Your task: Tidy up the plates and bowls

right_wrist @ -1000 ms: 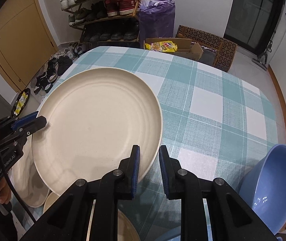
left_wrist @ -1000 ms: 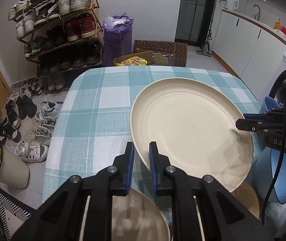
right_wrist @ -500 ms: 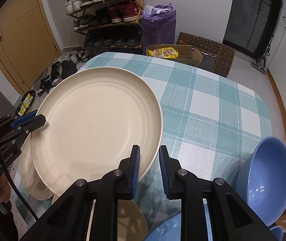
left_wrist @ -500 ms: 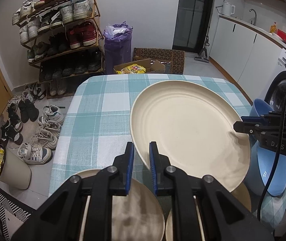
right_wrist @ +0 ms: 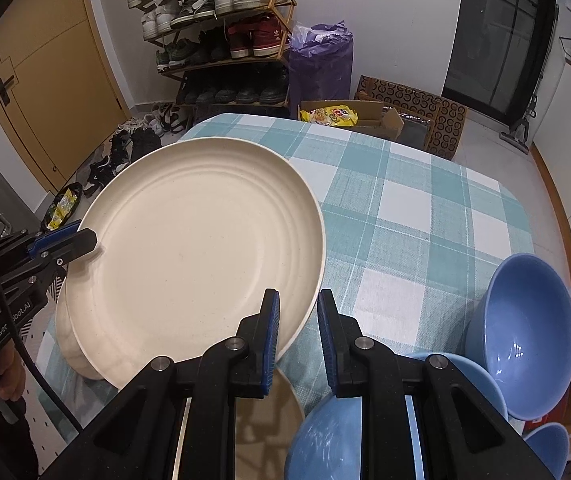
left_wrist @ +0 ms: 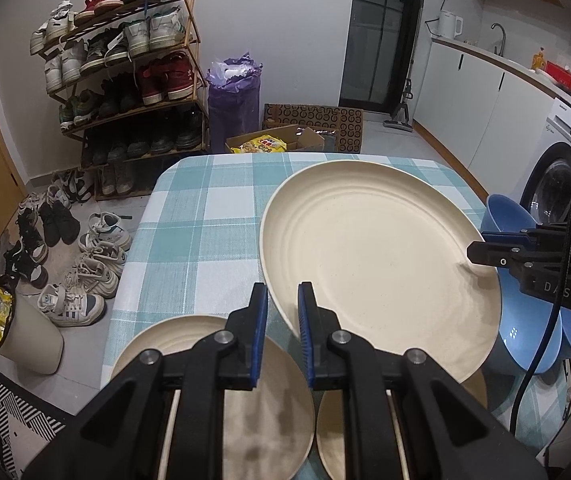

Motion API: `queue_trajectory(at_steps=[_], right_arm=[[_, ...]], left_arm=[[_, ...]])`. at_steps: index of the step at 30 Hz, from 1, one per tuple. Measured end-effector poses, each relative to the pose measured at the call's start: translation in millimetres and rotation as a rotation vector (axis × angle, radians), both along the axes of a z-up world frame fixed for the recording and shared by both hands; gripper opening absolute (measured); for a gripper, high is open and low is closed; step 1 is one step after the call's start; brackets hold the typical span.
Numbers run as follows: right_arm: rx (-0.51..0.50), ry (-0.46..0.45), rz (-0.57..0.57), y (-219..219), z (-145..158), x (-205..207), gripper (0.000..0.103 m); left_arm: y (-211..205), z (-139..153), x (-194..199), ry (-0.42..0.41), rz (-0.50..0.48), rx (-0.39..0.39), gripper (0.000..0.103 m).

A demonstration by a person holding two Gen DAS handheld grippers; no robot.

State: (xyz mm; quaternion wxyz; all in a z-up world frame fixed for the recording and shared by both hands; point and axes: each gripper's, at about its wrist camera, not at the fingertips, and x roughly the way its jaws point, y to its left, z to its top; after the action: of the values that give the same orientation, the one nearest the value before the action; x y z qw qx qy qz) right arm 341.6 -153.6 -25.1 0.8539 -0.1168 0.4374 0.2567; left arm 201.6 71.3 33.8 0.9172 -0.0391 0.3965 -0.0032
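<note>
Two grippers, left (left_wrist: 281,316) and right (right_wrist: 297,320), each clenched on opposite rims of the big plate (left_wrist: 377,264), hold it tilted above the table (left_wrist: 205,216), smaller plates (left_wrist: 213,364) lying directly beneath, near edge.

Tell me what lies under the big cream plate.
Under the big cream plate, smaller cream plates show on the checked tablecloth; how many lie fully covered cannot be seen.
</note>
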Motion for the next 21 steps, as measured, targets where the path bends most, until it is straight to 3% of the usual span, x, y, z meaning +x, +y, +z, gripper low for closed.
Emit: queue_trajectory(at_steps=[21], right_arm=[[0.033, -0.023, 0.021, -13.3, -1.0, -47.7, 0.02]], left_arm=[[-3.0, -3.3, -33.1, -0.002, 0.006, 0.001, 0.013]])
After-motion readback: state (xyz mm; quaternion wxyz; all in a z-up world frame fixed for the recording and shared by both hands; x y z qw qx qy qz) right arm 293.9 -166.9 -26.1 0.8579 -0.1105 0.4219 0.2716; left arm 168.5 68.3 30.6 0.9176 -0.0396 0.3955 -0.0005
